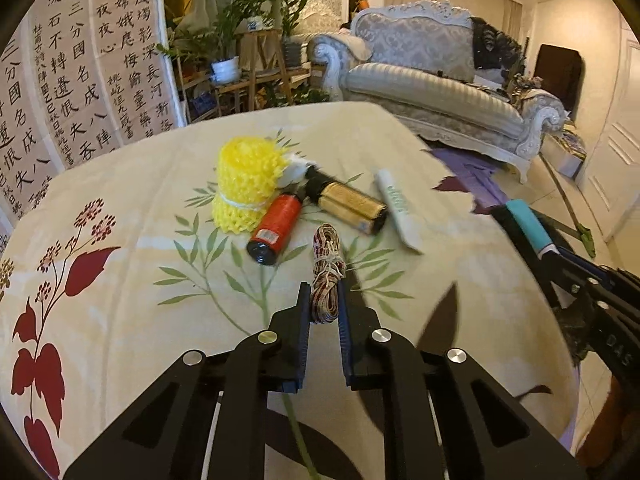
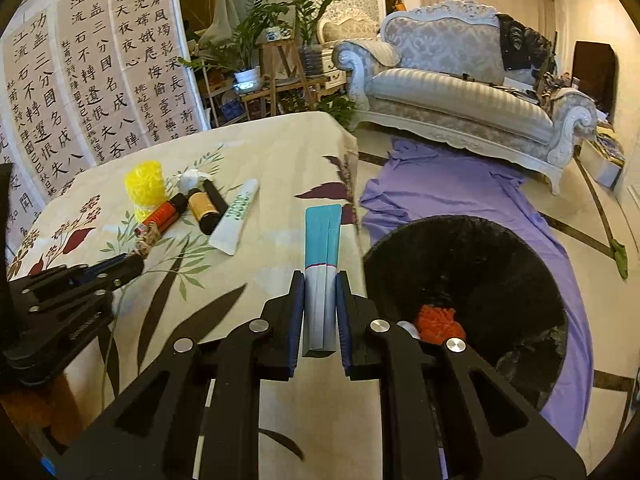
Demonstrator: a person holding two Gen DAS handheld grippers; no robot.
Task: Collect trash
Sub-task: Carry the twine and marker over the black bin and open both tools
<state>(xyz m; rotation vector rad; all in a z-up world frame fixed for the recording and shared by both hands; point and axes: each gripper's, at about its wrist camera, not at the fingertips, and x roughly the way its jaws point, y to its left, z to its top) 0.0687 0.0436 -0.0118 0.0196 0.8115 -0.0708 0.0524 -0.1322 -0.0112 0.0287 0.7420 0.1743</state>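
My left gripper [image 1: 324,292] is shut on a red-and-white cord bundle [image 1: 326,268] at the table surface; it also shows in the right wrist view [image 2: 146,238]. My right gripper [image 2: 320,280] is shut on a teal-and-white tube [image 2: 322,264], held over the table's right edge beside the black trash bin [image 2: 480,264]. Orange and white trash [image 2: 438,322] lies in the bin. On the table lie a yellow foam net [image 1: 246,184], a red bottle [image 1: 276,228], a gold bottle [image 1: 348,204] and a white tube [image 1: 398,208].
The table wears a floral cloth [image 1: 120,280]. A purple sheet [image 2: 460,184] covers the floor under the bin. A grey sofa [image 2: 460,92] stands behind. Calligraphy panels [image 1: 80,80] and potted plants [image 1: 228,52] stand beyond the table's far edge.
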